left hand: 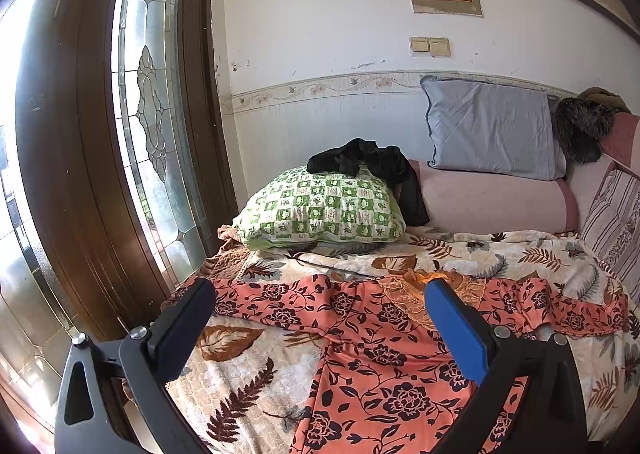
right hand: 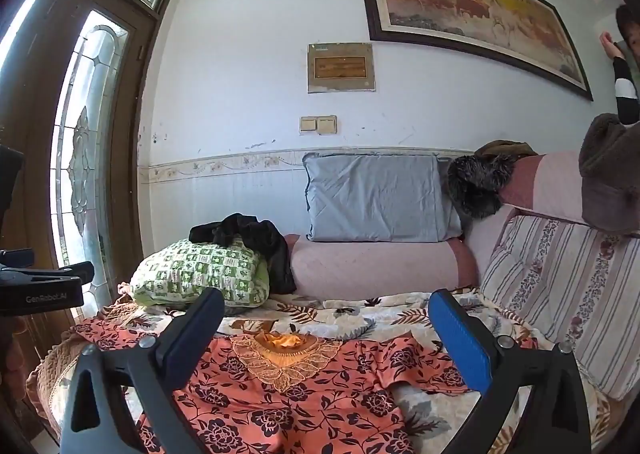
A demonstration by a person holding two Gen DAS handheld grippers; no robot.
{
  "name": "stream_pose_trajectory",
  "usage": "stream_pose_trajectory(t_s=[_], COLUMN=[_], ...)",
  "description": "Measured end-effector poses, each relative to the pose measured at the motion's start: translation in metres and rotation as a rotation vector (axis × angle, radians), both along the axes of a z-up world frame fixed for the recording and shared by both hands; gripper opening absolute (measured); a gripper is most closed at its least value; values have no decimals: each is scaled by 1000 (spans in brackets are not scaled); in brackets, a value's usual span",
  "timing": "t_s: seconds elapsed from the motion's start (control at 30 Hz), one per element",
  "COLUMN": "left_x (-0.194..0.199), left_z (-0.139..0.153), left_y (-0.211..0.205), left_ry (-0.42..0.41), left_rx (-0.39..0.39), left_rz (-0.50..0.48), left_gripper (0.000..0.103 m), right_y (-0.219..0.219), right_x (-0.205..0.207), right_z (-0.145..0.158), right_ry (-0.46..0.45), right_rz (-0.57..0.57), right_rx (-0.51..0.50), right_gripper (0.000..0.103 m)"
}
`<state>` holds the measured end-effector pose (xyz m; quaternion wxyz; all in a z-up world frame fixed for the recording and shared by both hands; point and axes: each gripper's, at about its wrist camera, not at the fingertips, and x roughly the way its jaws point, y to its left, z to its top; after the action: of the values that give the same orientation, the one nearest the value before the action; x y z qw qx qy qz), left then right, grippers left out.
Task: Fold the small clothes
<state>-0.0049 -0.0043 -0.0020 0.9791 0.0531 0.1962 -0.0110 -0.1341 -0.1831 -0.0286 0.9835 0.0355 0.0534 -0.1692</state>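
Both claws, left gripper [left hand: 320, 306] and right gripper [right hand: 326, 318], are hovering spread wide and empty, the orange floral garment [left hand: 380, 366] lying flat just below and ahead, stretching sideways.

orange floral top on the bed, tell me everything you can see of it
The orange floral top is a thin, drapey garment printed with dark flowers and vines. A lace-like embroidered yoke rims its neckline. It lies spread open, unfolded and slightly wrinkled, neckline toward the pillows, sleeves out to both sides, on the leaf-patterned blanket. Nothing grips it: both open grippers hang above it.
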Motion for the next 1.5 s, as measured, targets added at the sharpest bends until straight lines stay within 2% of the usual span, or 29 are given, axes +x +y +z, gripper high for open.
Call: stream_pose_trajectory(t_s=[0.3,0.93,1.5], left_x=[14,28,78], left_z=[-18,-31,-68], left_y=[-8,-20,-54], left_ry=[43,62,124], left_rx=[9,19,41], left_rz=[-9,-16,-48], left_gripper=[103,103,103], right_y=[-5,-19,-58], right_x=[18,29,70], right_z=[-14,-26,-57], right_ry=[50,63,115], right_rz=[-11,-40,-82], right_rx=[48,88,152], right_gripper=[103,103,103])
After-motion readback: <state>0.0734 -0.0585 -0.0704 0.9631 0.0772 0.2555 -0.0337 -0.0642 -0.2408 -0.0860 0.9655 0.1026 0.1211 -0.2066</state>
